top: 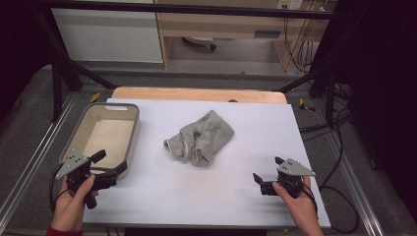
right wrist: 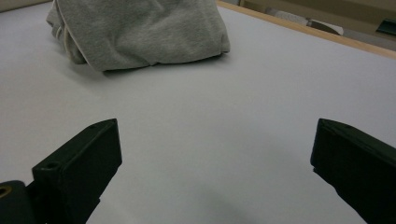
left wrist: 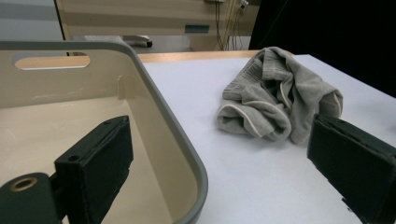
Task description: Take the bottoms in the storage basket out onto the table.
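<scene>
A crumpled grey garment [top: 200, 137] with pale trim lies in the middle of the white table top [top: 196, 191]. It appears in the left gripper view as the grey garment [left wrist: 280, 95] ahead and to the right, and in the right gripper view as the grey garment [right wrist: 140, 32] at the far top. A beige bin [top: 105, 135] with a grey rim stands at the table's left. My left gripper [top: 109, 163] is held open over the bin's near right corner, one jaw above the bin's inside. My right gripper [top: 268, 173] is open low over the table, right of the garment, holding nothing.
The beige bin [left wrist: 154, 98] is empty and has a slot handle at its far end. A wooden strip [top: 196, 93] edges the table's far side. Black frame legs and cables [top: 339, 147] stand around the table.
</scene>
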{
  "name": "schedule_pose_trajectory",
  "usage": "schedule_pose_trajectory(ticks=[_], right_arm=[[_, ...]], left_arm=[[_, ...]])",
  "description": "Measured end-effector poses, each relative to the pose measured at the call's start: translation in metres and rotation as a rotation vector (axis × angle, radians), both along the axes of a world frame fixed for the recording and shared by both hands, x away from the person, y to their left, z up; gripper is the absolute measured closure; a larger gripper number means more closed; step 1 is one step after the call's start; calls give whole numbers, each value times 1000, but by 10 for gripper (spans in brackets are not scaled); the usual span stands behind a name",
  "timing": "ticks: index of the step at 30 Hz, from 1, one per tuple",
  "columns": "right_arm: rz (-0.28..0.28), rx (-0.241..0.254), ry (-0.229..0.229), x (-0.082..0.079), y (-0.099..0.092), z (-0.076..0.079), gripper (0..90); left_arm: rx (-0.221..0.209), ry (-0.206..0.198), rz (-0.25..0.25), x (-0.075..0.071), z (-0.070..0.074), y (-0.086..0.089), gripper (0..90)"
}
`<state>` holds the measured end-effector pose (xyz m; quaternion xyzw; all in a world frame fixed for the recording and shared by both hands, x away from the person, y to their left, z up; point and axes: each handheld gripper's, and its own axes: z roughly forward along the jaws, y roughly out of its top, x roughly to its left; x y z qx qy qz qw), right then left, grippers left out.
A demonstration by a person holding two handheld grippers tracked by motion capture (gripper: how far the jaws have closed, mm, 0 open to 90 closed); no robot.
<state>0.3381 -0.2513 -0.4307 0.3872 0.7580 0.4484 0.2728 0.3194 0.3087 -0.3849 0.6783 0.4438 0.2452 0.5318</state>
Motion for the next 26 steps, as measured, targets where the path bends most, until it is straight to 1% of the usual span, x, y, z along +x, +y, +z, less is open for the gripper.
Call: schedule_pose_trajectory(ticks=[7, 9, 13, 16, 18, 20, 24, 26], right_arm=[[3, -6, 3, 0, 0, -1, 24], [6, -7, 5, 0, 1, -1, 24], [12, -17, 9, 0, 2, -2, 24], [15, -19, 11, 0, 3, -2, 24], [15, -12, 13, 0, 3, -2, 24], [16, 12, 15, -1, 2, -1, 24], [13, 1, 21, 0, 2, -2, 24], [5, -3, 23, 0, 2, -3, 24]], left_arm=[[28, 11, -10, 0, -5, -3, 68], [39, 20, -10, -1, -7, -4, 69], [45, 37, -20, -2, -14, -7, 69], [64, 48, -24, -2, -18, -8, 69], [67, 50, -23, -1, -19, -8, 70], [70, 56, -21, -1, -20, -6, 69], [58, 67, 2, 0, -23, 2, 69], [42, 57, 21, 1, -22, 5, 79]])
